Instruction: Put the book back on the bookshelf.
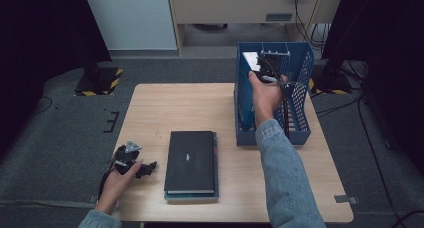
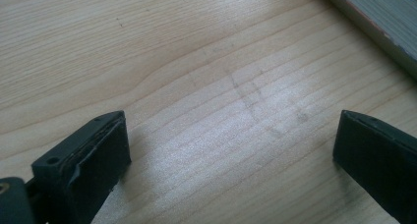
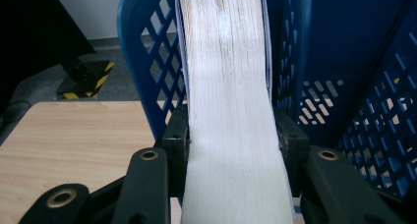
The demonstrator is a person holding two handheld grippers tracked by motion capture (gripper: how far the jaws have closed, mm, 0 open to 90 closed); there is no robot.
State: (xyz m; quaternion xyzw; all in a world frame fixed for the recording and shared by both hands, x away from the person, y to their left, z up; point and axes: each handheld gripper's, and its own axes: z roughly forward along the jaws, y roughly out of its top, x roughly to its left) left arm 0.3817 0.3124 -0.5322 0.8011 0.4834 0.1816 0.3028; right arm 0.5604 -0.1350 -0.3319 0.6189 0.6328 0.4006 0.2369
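The left tongs (image 1: 147,167) rest on the pale wooden desk (image 1: 190,108) near its front left corner, jaws spread wide with only bare woodgrain between them. Just to their right lies a black book (image 1: 191,162) stacked on a teal one (image 1: 216,163). Farther right, at the desk's far side, the right tongs (image 3: 231,135) clamp a thick white-paged book (image 3: 228,86) by its covers, standing upright inside the blue perforated file rack (image 1: 299,108). Grey carpet (image 1: 65,138) surrounds the desk; a hazard-striped stand base (image 1: 97,81) sits far left.
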